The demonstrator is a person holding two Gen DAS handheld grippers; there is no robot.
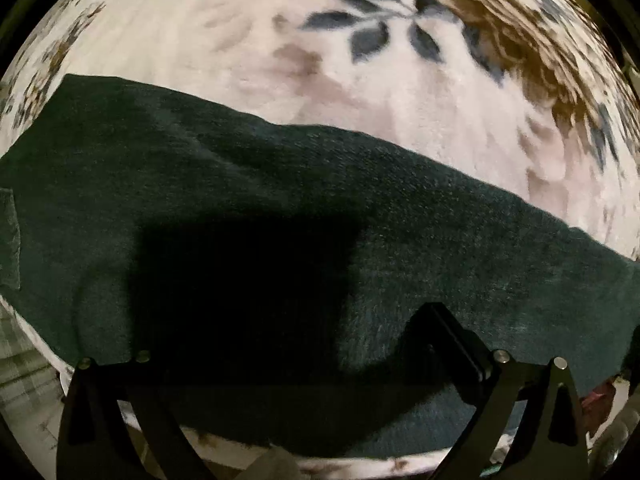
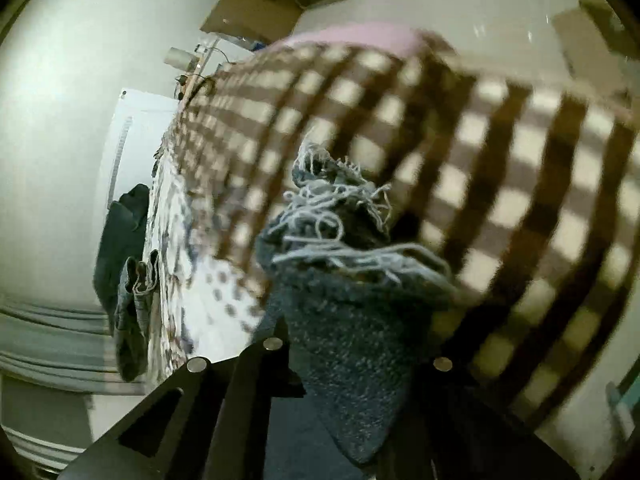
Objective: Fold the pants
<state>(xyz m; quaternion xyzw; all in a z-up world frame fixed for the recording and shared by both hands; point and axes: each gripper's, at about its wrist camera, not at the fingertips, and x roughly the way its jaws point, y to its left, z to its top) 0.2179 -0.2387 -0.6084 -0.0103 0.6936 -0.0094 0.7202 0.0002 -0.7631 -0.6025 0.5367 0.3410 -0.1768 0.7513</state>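
In the left wrist view, dark green-black pants lie spread across a floral blanket. My left gripper hovers low over the pants with its jaws wide apart; the right finger shows against the cloth and nothing is held. In the right wrist view, my right gripper is shut on the frayed hem of blue-grey denim pants, with loose pale threads at the hem end, lifted off the bed.
A brown and cream checked blanket covers the bed behind the held cloth. More jeans hang over the bed's edge at left. A white wall and a desk with clutter lie beyond.
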